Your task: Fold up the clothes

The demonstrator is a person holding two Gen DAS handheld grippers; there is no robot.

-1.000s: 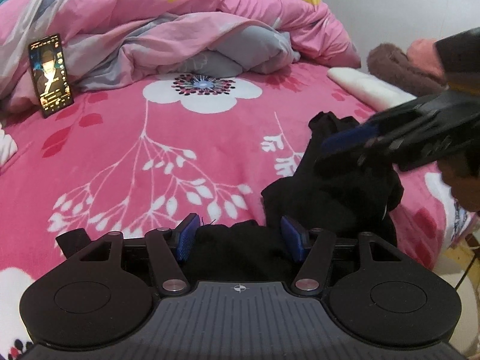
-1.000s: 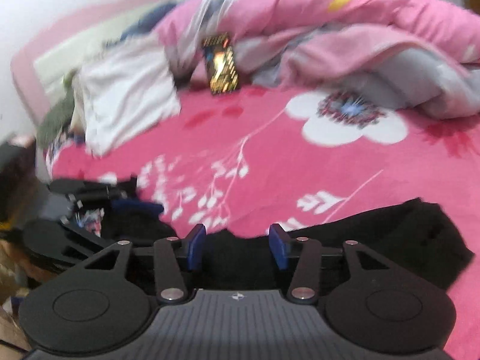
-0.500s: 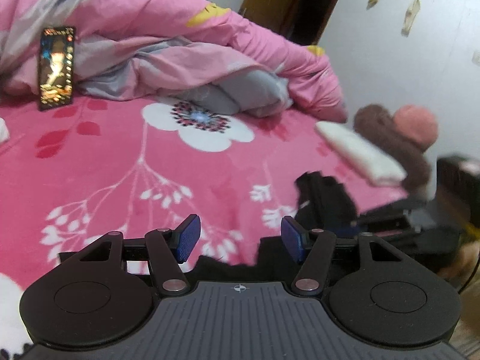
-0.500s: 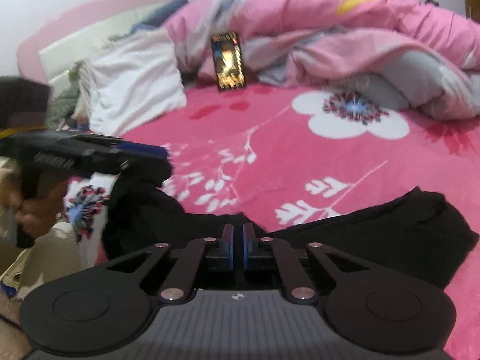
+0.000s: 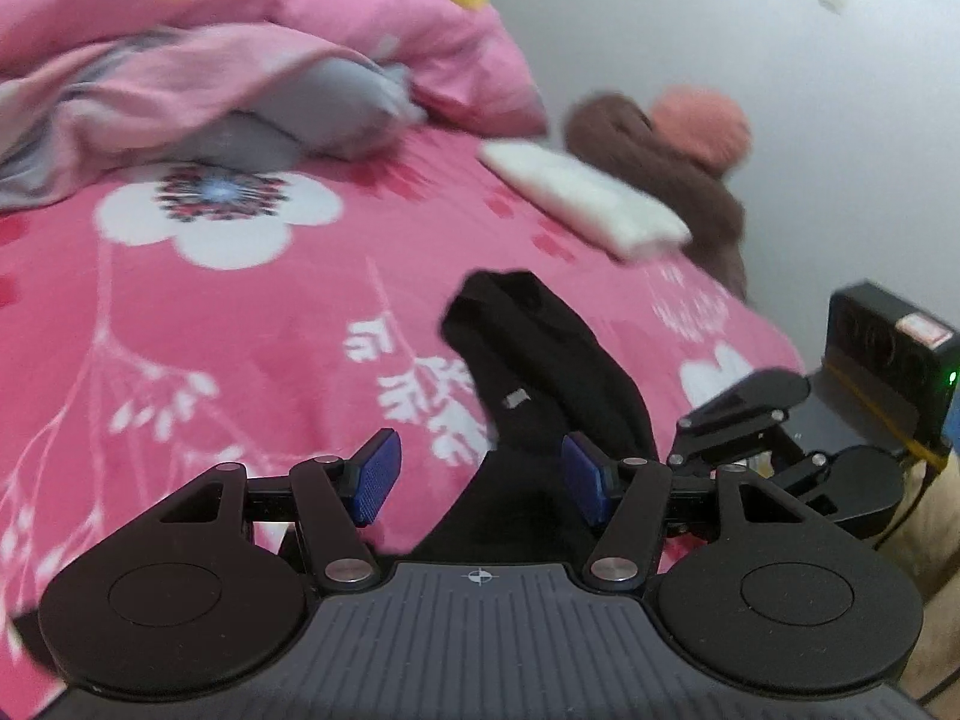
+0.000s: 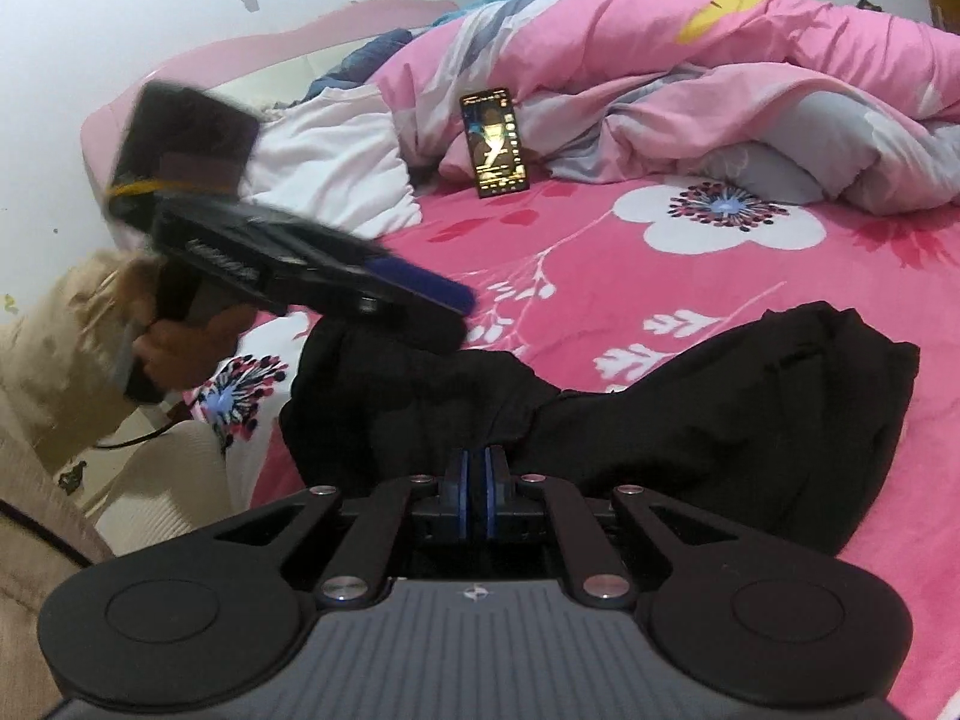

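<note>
Since a second ago the right gripper [image 6: 474, 480] has clamped its jaws on the black garment [image 6: 720, 414] lying crumpled on the bed [image 6: 600, 276], while the left gripper [image 5: 474, 474], jaws wide and empty, lifts above the garment, so folding seems underway.

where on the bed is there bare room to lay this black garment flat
Bare: the pink sheet between black garment, phone and crumpled duvet. Crowded: the far side by white folded cloth.
</note>
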